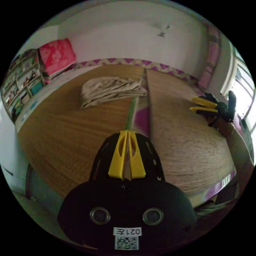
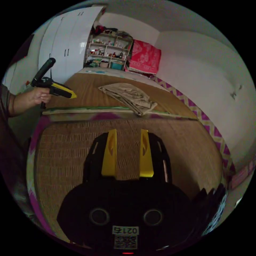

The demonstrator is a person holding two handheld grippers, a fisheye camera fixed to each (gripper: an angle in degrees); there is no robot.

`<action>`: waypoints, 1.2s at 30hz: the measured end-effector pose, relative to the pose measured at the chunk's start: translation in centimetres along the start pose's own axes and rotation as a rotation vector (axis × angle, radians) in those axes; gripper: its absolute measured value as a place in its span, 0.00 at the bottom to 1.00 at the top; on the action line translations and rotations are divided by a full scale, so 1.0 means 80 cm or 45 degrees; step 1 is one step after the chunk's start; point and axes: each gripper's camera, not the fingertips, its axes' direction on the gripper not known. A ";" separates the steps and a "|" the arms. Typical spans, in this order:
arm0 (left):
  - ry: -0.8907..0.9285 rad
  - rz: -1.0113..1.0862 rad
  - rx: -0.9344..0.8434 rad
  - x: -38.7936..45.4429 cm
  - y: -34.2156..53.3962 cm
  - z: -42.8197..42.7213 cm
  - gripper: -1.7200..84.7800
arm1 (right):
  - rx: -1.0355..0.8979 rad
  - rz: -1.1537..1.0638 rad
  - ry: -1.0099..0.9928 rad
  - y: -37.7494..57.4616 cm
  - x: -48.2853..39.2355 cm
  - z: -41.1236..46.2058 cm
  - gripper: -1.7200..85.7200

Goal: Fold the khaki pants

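Folded khaki pants (image 1: 112, 90) lie on a bed's woven mats, both tools held clear of them.

In the left gripper view the left tool (image 1: 127, 132) sits low in the centre, its yellow jaws clenched together on nothing, with the pants above it in the upper middle of the frame. The right tool (image 2: 128, 130) is released, jaws apart over the mat (image 2: 186, 149); the pants (image 2: 128, 97) lie beyond it, at upper centre. A red bundle (image 2: 145, 57) stands by the shelves (image 2: 106, 53).
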 end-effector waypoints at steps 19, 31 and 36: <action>-0.077 -0.123 -0.092 -0.101 0.063 -0.005 0.01 | -0.370 -0.690 0.220 -0.233 -0.232 0.457 0.17; -0.121 -0.105 -0.096 -0.102 0.068 -0.011 0.01 | -0.412 -0.566 0.340 -0.264 -0.199 0.398 0.02; -0.068 -0.136 -0.097 -0.110 0.069 -0.013 0.01 | -0.468 -0.523 0.429 -0.257 -0.120 0.219 0.02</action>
